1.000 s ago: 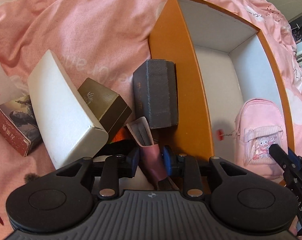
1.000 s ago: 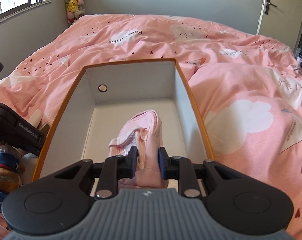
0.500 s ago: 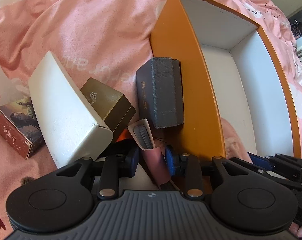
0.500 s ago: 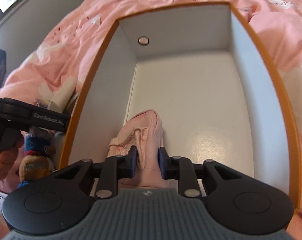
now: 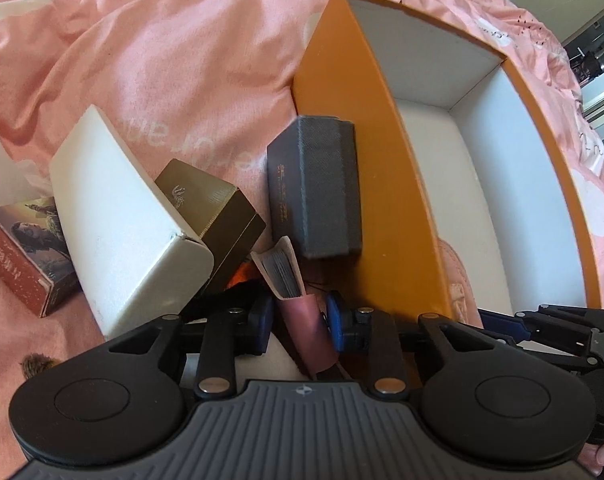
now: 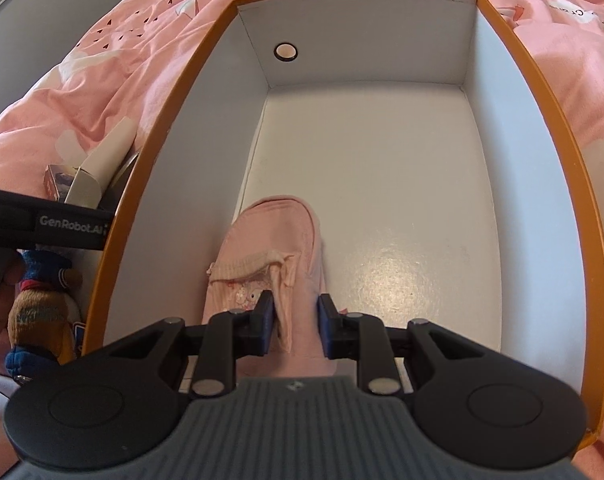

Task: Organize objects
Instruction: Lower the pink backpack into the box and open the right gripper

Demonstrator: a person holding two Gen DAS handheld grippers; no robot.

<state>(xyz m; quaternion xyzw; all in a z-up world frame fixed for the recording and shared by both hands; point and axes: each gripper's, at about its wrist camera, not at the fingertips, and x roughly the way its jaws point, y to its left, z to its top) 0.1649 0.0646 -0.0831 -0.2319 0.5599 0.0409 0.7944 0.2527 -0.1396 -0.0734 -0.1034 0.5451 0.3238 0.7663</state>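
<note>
So barely started, I'd say — the orange box (image 6: 558,128) sits on the pink bedspread (image 5: 162,60) and the only thing in it is the little pink backpack (image 6: 274,248), down on the white floor against the box's wall at about 7 o'clock in the right wrist view. The right gripper (image 6: 294,320) is clamped on that backpack's lower end, pads pressing the fabric from both sides, so it's placed but not let go yet. Everything else is outside the box. In the left wrist view the left gripper (image 5: 298,320) has its jaws around a pink sleeve with cards (image 5: 298,300) sticking out the top; its jaws have just been closing in on it, and the right pad looks just short of touching, so I wouldn't call that a firm grip yet. Beyond it, from 9 to 12 o'clock, there's a red printed box (image 5: 22,256), a white box (image 5: 130,216), a gold box (image 5: 214,208) and a grey case (image 5: 314,184) leaning right against the orange wall. There's also a plush toy (image 6: 42,308) outside at 9 o'clock in the right view — so one item in, at least six to go, as far as I can tell.
</note>
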